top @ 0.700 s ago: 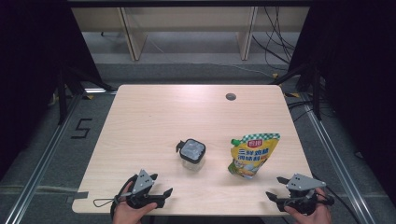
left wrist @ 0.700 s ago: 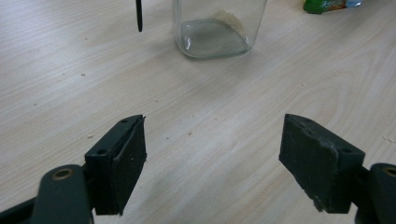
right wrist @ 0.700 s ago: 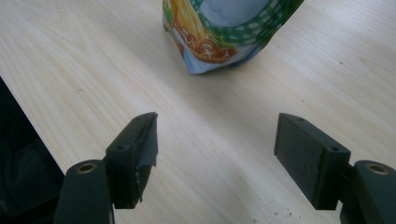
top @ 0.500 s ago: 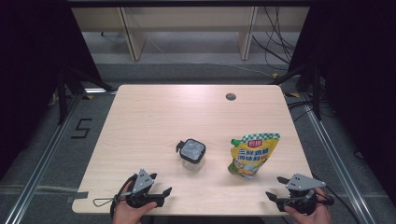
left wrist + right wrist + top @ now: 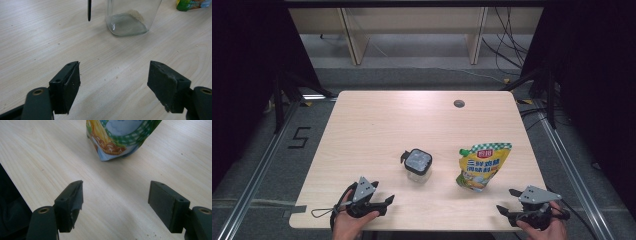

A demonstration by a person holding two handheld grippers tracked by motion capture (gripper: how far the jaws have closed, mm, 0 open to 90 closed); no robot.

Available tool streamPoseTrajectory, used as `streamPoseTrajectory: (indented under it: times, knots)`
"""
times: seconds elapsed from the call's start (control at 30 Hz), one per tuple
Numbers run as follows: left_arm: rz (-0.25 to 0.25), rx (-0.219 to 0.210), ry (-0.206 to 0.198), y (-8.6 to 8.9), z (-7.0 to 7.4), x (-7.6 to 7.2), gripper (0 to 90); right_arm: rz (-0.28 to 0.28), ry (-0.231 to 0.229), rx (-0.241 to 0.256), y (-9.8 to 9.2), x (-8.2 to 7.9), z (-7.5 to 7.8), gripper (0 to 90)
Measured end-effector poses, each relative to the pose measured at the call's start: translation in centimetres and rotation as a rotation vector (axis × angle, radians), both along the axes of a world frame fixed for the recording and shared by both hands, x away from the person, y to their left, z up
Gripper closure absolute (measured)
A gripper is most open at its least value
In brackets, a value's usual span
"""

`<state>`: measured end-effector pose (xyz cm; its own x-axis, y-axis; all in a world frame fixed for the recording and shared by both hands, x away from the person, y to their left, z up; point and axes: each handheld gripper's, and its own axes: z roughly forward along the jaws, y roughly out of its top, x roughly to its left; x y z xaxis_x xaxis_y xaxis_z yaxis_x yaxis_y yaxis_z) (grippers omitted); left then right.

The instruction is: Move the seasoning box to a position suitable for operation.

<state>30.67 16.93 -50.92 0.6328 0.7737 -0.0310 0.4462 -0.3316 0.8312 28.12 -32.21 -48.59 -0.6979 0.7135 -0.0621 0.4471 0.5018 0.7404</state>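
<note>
Pouch shows green-checked trim and blue unreadable lettering, beside jar.

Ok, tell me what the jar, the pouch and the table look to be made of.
Jar: clear glass or hard plastic, glossy; the table grain shows through it. Its lid looks like black plastic.
Pouch: flexible printed plastic film, shiny, crinkled at the bottom seam.
Table: pale wood-grain top, matte, possibly laminate.
</note>
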Motion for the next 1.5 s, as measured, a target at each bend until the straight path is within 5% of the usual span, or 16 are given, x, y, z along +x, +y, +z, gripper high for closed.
streamPoseTrajectory:
  times: [0.13, 0.47, 0.57, 0.67, 0.83, 0.87, 1.2, 1.37, 1.5]
  knots:
    - [-0.005, 0.038, -0.010, 0.1, 0.2, 0.9, 26.1, 0.008, -0.004, 0.002, 0.1, 0.1, -0.1, 28.8]
    - [0.042, -0.038, -0.017, -0.6, 0.8, 4.7, 27.1, 0.005, 0.000, 0.013, 0.2, 0.3, 0.0, 28.6]
    - [0.045, -0.019, -0.055, -1.1, 1.0, 5.8, 30.2, 0.009, -0.001, 0.009, 0.2, 0.3, 0.0, 28.6]
    - [0.028, 0.000, -0.070, -1.6, 1.0, 6.7, 36.9, 0.016, -0.006, 0.005, 0.1, 0.4, 0.0, 28.6]
    - [0.004, -0.028, -0.072, -2.4, 0.7, 7.7, 46.1, 0.018, -0.007, 0.003, 0.0, 0.3, 0.0, 28.6]
    - [-0.017, 0.003, -0.086, -2.6, 0.6, 8.1, 49.4, 0.017, -0.009, 0.007, 0.0, 0.3, 0.1, 28.5]
    - [-0.058, 0.004, -0.106, -3.9, 0.5, 10.7, 58.4, 0.016, -0.003, -0.002, 0.0, 0.2, 0.1, 28.6]
    - [-0.096, 0.035, -0.131, -4.2, 0.3, 11.3, 65.0, 0.021, -0.004, -0.004, 0.0, 0.2, 0.0, 28.4]
    - [-0.120, 0.020, -0.127, -4.3, 0.0, 11.2, 76.9, 0.025, -0.002, -0.010, 0.1, 0.3, 0.0, 28.0]
